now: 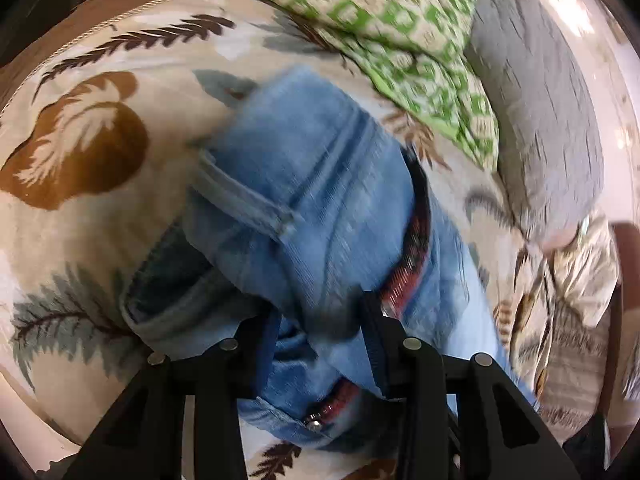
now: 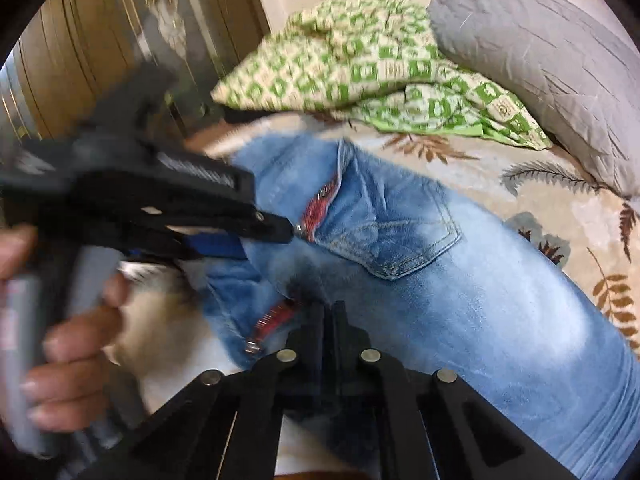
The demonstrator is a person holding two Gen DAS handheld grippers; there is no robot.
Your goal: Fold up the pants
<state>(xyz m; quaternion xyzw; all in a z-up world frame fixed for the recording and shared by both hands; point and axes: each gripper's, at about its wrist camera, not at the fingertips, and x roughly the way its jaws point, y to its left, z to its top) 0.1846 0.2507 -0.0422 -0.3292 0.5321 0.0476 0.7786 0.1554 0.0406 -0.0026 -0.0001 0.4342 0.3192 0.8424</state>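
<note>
Denim pants (image 2: pixel 460 280) run waist-left to legs-right; left tongs (image 1: pixel 320 320) and right tongs (image 2: pixel 326 312) pinch waistband.

Pants (image 2: pixel 460 280) are showing faded light-blue denim with a red-striped inner waistband (image 1: pixel 408 248). Bedspread (image 1: pixel 120 220) is displaying cream ground with brown and grey-blue fern leaves. Cloth (image 2: pixel 360 72) is showing green-and-cream squares. Pillow (image 2: pixel 540 60) is appearing plain grey. Grippers are presenting black.
</note>
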